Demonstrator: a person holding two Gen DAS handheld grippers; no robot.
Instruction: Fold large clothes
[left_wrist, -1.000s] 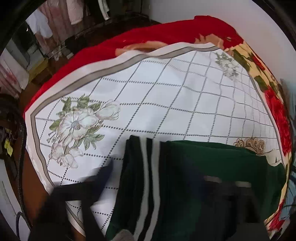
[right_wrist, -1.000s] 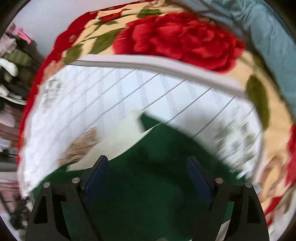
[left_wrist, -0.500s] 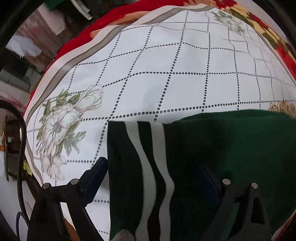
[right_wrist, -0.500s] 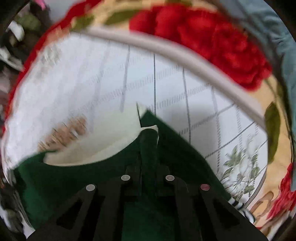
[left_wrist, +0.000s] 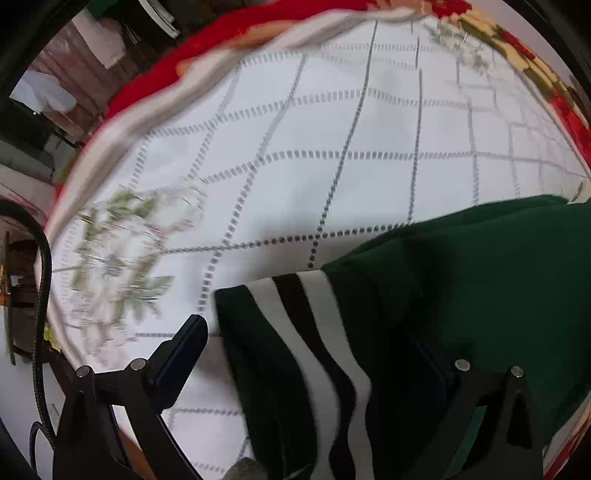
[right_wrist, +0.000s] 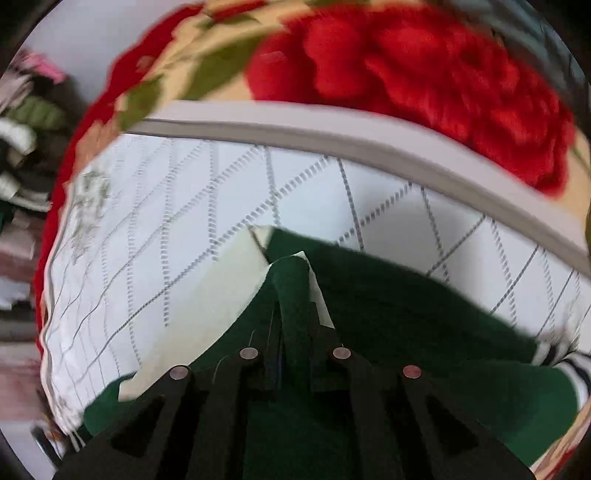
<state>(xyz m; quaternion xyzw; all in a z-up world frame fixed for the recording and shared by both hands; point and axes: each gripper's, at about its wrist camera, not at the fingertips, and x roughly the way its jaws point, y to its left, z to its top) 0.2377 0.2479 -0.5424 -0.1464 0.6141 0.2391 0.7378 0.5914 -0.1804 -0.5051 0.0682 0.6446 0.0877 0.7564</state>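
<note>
1. Left wrist view: the left gripper (left_wrist: 306, 354) stands wide apart, grasping nothing, straddling the striped hem (left_wrist: 314, 354) of the green garment (left_wrist: 480, 295), which lies at 5 o'clock on the white sheet (left_wrist: 332, 147), likely lined up for a pinch.
2. Right wrist view: the right gripper (right_wrist: 293, 317) is clenched on a green fold (right_wrist: 291, 288) at centre, cream lining (right_wrist: 221, 295) showing at 10 o'clock, seemingly to carry that edge over.

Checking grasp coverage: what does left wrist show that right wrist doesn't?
Left wrist only: the left gripper open, fingers either side of the striped cuff. Right wrist only: the right gripper shut on a pinched fold of the green garment, its cream lining, a big red rose blanket. Both: green garment on the white grid-patterned sheet.
</note>
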